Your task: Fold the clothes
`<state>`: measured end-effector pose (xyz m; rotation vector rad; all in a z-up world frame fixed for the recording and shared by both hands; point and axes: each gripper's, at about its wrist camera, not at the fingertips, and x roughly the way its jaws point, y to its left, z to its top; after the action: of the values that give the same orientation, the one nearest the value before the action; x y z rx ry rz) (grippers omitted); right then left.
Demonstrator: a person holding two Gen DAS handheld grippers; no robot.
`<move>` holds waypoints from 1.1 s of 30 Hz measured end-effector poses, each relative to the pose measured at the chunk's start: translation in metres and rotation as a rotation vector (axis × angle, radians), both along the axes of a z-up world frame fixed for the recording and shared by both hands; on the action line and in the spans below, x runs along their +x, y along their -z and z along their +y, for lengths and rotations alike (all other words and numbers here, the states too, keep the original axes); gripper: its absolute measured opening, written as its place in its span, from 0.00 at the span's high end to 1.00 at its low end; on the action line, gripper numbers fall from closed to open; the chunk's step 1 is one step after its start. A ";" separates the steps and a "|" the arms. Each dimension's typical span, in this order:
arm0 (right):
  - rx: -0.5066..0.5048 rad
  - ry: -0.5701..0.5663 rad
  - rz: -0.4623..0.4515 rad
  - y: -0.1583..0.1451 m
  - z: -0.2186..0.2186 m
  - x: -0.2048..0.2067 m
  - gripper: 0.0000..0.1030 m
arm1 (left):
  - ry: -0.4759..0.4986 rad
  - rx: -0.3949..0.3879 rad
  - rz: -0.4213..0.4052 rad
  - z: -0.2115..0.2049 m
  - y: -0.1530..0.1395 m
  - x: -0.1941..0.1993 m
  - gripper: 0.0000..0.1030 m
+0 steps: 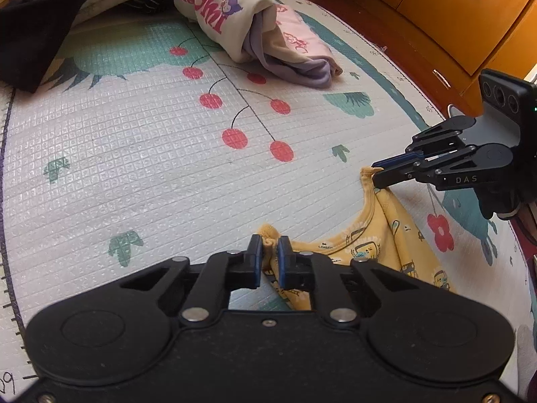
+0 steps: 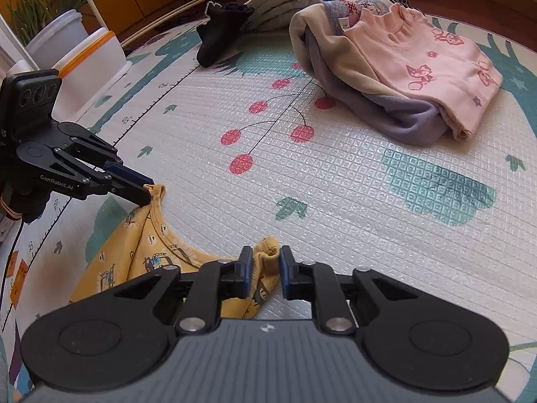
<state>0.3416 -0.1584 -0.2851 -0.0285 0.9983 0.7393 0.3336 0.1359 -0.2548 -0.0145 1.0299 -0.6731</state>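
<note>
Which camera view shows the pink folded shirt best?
The right wrist view: the pink folded shirt lies there in full, collar and prints visible, on the play mat. The left wrist view shows only a narrow pink strip behind the cream and purple garment.

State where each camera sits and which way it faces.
Left wrist: on the left gripper, looking down along its fingers over the mat; its jaws pinch the yellow shirt; the right gripper shows at right.
Right wrist: on the right gripper, same downward slant; the left gripper shows at left.
Shared: shirt, mat, folded pile.
</note>
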 end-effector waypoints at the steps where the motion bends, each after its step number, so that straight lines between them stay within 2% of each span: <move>1: -0.002 -0.003 -0.007 -0.001 0.000 -0.001 0.90 | 0.004 0.001 -0.014 -0.002 -0.002 -0.002 0.94; 8: 0.052 -0.023 -0.099 -0.028 -0.004 -0.012 0.90 | 0.006 -0.051 -0.112 -0.004 -0.035 -0.020 0.95; 10: 0.081 -0.029 -0.117 -0.037 -0.006 -0.015 0.90 | 0.001 -0.069 -0.115 -0.003 -0.039 -0.025 0.95; 13: 0.076 -0.016 -0.095 -0.034 -0.006 -0.012 0.90 | -0.039 -0.036 -0.074 -0.001 -0.030 -0.020 0.94; 15: 0.069 0.022 -0.049 -0.025 -0.008 -0.005 0.85 | -0.094 -0.015 -0.032 0.004 -0.020 -0.012 0.82; 18: 0.095 0.087 0.001 -0.016 -0.020 0.005 0.80 | -0.123 -0.023 -0.028 0.018 -0.018 -0.006 0.81; 20: 0.129 0.114 0.021 -0.014 -0.032 0.011 0.67 | -0.115 -0.020 -0.025 0.024 -0.018 -0.001 0.81; 22: 0.125 0.109 0.026 -0.011 -0.037 0.015 0.67 | -0.096 -0.008 -0.018 0.026 -0.016 0.004 0.81; 27: 0.110 0.066 0.057 -0.002 -0.029 0.021 0.67 | -0.077 -0.036 0.038 0.016 -0.014 0.020 0.81; 29: 0.123 0.062 0.072 0.001 -0.023 0.022 0.67 | -0.047 -0.003 0.041 0.004 -0.012 0.022 0.81; 33: 0.079 0.060 0.089 0.005 -0.010 0.024 0.68 | -0.028 0.087 0.070 -0.014 -0.001 0.023 0.81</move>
<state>0.3655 -0.1685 -0.2896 0.1032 1.0492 0.7297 0.3568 0.1217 -0.2533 0.0235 1.1241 -0.6049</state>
